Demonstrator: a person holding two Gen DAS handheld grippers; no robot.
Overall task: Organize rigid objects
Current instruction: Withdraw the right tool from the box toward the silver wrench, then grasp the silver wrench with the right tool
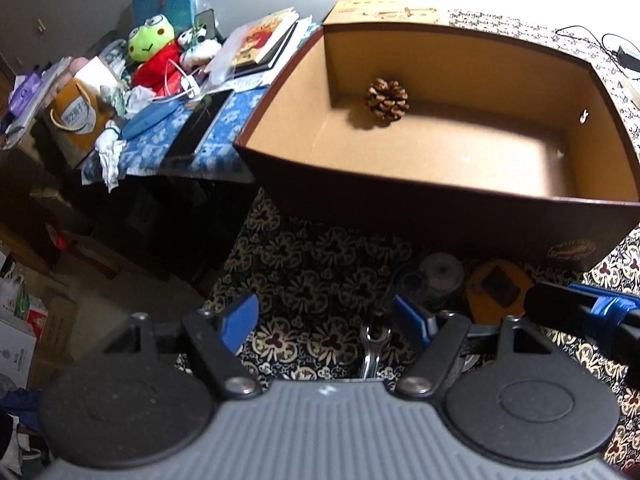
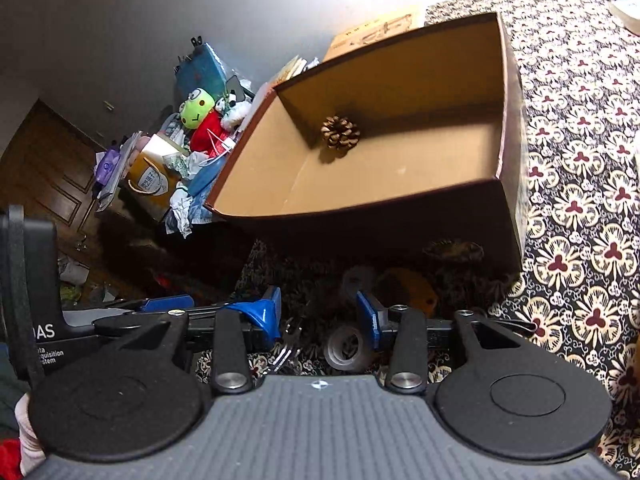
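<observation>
Your left tongs (image 1: 326, 320): spread, empty | your right tongs (image 2: 318, 316): spread, empty | brown scaly pine cone (image 1: 387, 99) in open brown cardboard box (image 1: 440, 196) ahead

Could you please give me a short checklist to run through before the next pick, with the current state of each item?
1. Left gripper open and holding nothing: ok.
2. Right gripper open and holding nothing: ok.
3. Box open, with free floor for more items: ok; only a pine cone lies inside, by the far wall.
4. An item sits ahead of the right gripper: ok; a tape roll and a fork lie on the patterned cloth.
5. An item sits ahead of the left gripper: ok; a wrench lies between its fingers.
6. The other items in the shadow before the box can be identified: cannot tell, too dark.
</observation>
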